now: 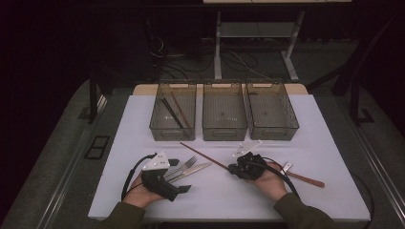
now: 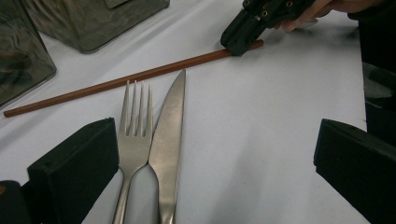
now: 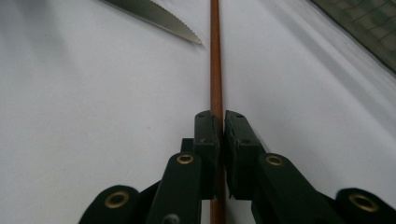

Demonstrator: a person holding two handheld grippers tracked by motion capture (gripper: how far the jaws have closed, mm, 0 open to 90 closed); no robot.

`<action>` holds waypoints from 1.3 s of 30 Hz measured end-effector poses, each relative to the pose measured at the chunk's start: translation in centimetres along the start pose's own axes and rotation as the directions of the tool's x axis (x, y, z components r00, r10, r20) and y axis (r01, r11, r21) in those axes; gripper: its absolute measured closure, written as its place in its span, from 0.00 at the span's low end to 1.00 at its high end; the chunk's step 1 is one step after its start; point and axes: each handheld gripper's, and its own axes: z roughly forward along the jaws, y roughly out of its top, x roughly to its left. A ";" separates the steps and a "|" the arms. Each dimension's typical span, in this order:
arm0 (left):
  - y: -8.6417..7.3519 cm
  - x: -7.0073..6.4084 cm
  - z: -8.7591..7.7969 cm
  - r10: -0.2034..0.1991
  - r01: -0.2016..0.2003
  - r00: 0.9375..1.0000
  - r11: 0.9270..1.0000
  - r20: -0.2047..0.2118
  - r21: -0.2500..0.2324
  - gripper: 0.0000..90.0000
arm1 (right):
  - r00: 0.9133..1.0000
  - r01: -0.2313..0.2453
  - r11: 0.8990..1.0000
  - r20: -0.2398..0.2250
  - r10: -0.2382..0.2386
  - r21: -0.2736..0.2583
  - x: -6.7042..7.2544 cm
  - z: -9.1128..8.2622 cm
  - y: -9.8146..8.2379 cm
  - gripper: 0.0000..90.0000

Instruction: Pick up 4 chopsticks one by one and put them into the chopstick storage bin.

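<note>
A long brown chopstick (image 1: 205,156) lies slantwise on the white table (image 1: 315,143). My right gripper (image 1: 232,168) is shut on it near its middle. In the right gripper view the pads (image 3: 207,135) press the chopstick (image 3: 215,60) from both sides. A steel fork (image 1: 184,165) and knife (image 1: 193,171) lie side by side to the left. My left gripper (image 1: 180,175) stands open around their handles. In the left gripper view the fork (image 2: 133,126) and knife (image 2: 169,126) run between the wide jaws without touching them, and the right gripper (image 2: 240,44) holds the chopstick (image 2: 116,84) farther off.
Three smoky see-through bins stand in a row at the back: the left bin (image 1: 173,135) holds a dark and a brown chopstick, with the middle bin (image 1: 224,133) and right bin (image 1: 273,132) beside it. A small pale object (image 1: 286,167) lies by the right hand.
</note>
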 end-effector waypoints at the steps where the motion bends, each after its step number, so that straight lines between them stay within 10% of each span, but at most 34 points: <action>1: 0.0 0.0 0.0 0.001 -0.001 1.000 1.000 0.000 0.002 0.00 | 1.000 -0.001 1.000 -0.004 0.001 -0.005 -0.1 -0.1 0.0 0.94; 20: 0.0 0.0 0.0 -0.002 0.002 1.000 1.000 0.000 0.000 0.00 | 0.999 0.004 0.991 -0.039 -0.010 -0.132 -1.2 -4.3 -0.3 0.94; 39: -0.5 0.6 -0.2 -0.014 0.014 1.000 1.000 -0.014 0.003 0.00 | 0.998 -0.017 0.960 -0.058 0.000 -0.280 -2.7 -8.7 -0.6 0.94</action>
